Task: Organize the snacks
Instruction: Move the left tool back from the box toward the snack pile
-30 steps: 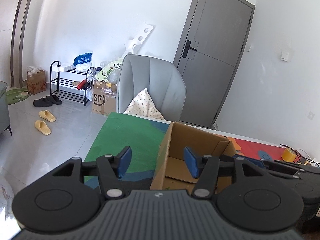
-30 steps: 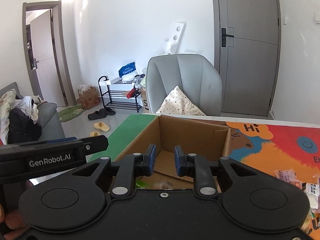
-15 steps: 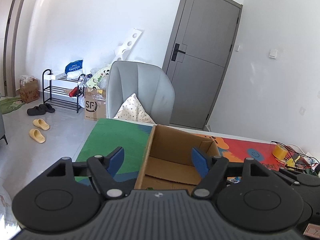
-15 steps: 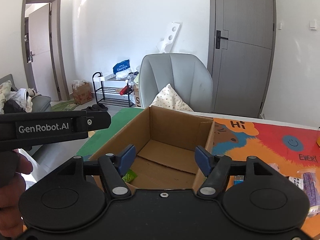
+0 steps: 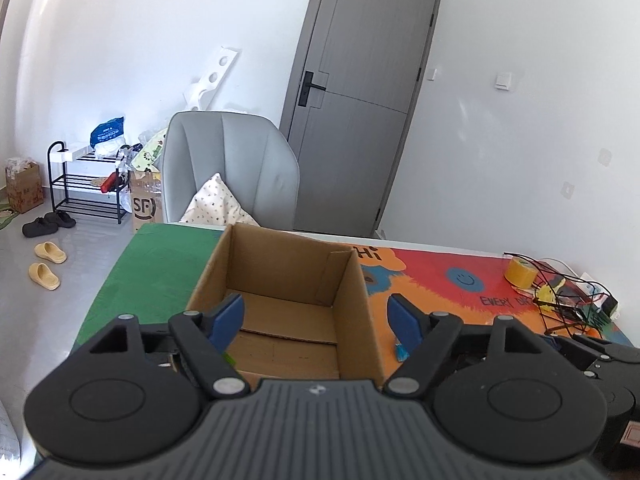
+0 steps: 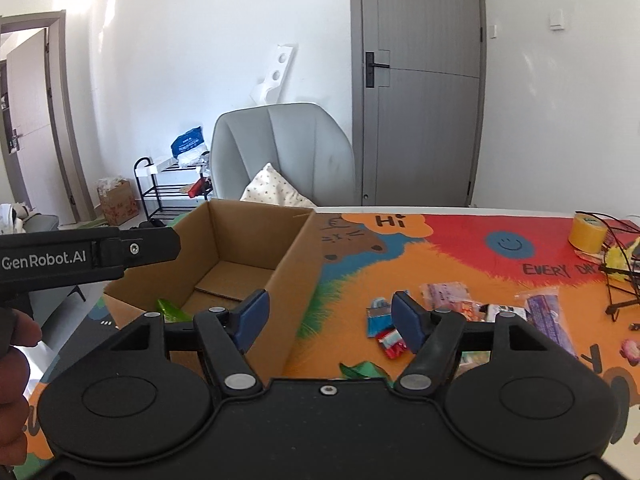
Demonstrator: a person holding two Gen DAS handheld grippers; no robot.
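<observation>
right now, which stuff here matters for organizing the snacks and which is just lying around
For the job:
- cardboard box
- green packet in the box
- snack packets on the mat

Just lying about:
- yellow tape roll
- black cables
- grey chair
- shoe rack

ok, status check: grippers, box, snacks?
Left gripper opening, nothing between pads. Right gripper open, empty. Cardboard box holds one green packet; snack packets loose on mat at right. Nothing blocking.
</observation>
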